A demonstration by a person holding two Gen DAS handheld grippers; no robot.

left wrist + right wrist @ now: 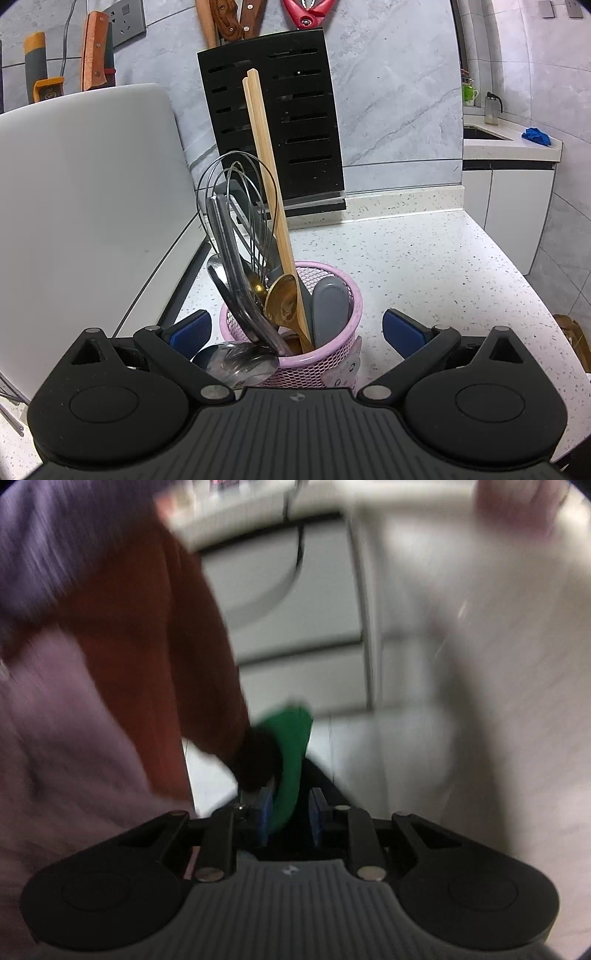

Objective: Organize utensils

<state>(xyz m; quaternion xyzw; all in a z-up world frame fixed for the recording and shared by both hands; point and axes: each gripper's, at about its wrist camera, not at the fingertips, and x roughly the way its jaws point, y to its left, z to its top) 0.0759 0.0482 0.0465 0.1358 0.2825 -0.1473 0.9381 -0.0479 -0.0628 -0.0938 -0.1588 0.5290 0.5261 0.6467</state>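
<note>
A pink mesh utensil cup [325,363] stands on the speckled counter, between the fingers of my left gripper [297,334], which is open and not touching it. The cup holds a wire whisk [236,206], wooden chopsticks [271,199], a brass spoon [282,301], a grey spatula [330,310] and steel ladles [240,363]. In the blurred right wrist view, my right gripper [290,819] has its jaws close together around a green utensil [291,760]; a small gap shows at the right pad [317,818].
A black knife block [280,122] stands behind the cup against the grey wall. A white cutting board [81,206] leans at left. Knives and red scissors [306,13] hang above. The counter edge [546,302] runs at right. A person's purple and rust-coloured clothing [147,646] fills the right view's left side.
</note>
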